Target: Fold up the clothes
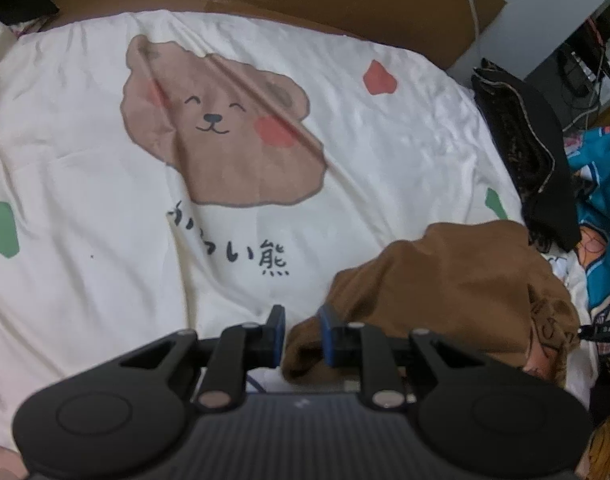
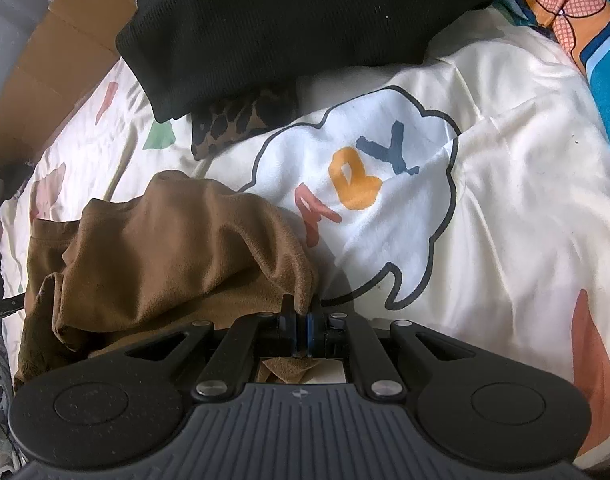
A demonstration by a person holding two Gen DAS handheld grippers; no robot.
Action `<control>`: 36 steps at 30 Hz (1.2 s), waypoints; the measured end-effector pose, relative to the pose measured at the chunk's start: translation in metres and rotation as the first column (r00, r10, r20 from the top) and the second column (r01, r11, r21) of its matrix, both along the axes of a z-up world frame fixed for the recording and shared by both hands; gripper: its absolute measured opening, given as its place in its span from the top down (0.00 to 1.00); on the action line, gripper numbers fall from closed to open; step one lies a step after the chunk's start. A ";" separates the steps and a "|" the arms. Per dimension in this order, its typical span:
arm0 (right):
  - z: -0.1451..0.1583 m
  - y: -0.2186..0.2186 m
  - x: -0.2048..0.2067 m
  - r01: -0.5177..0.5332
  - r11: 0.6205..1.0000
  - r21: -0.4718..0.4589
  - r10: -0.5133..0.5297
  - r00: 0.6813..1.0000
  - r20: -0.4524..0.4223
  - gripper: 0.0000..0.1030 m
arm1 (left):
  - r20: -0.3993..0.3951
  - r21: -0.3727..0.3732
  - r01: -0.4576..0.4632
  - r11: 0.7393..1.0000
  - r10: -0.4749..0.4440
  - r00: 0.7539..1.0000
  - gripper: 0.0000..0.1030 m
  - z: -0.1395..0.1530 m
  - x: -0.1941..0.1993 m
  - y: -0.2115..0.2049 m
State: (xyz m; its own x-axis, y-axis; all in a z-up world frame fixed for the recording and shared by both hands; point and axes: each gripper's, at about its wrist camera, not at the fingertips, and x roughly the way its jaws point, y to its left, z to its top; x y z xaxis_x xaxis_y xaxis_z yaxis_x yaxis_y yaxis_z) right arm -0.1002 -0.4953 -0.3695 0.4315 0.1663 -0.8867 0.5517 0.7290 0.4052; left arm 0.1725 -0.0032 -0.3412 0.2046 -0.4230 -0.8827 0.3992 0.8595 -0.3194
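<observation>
The right tongs (image 2: 301,322) are pressed together, pinching a corner of the brown garment (image 2: 165,248), with a tuft of cloth poking out behind the pads. The left tongs (image 1: 303,330) stand slightly spread; the garment's other edge lies between them, and I cannot tell whether the pads bite it. The garment sits in a slack heap on the bed cover (image 1: 85,160), near a black garment (image 2: 289,20). It looks soft, light and velvety: likely to sag and slide, so hold it at corners or hems, not mid-cloth.
</observation>
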 end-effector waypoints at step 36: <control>-0.007 0.004 0.006 -0.016 1.000 -0.003 0.016 1.000 -0.026 0.97 | 0.030 0.026 0.096 0.995 -0.097 0.995 0.73 -0.028 -0.011 -0.012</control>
State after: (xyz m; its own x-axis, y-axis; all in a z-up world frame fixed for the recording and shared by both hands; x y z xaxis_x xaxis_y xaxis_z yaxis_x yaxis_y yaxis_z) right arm -0.0939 -0.4912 -0.3769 0.4058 0.1697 -0.8981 0.5503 0.7392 0.3883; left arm 0.1618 -0.0151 -0.3693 0.1912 -0.4208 -0.8868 0.4903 0.8236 -0.2851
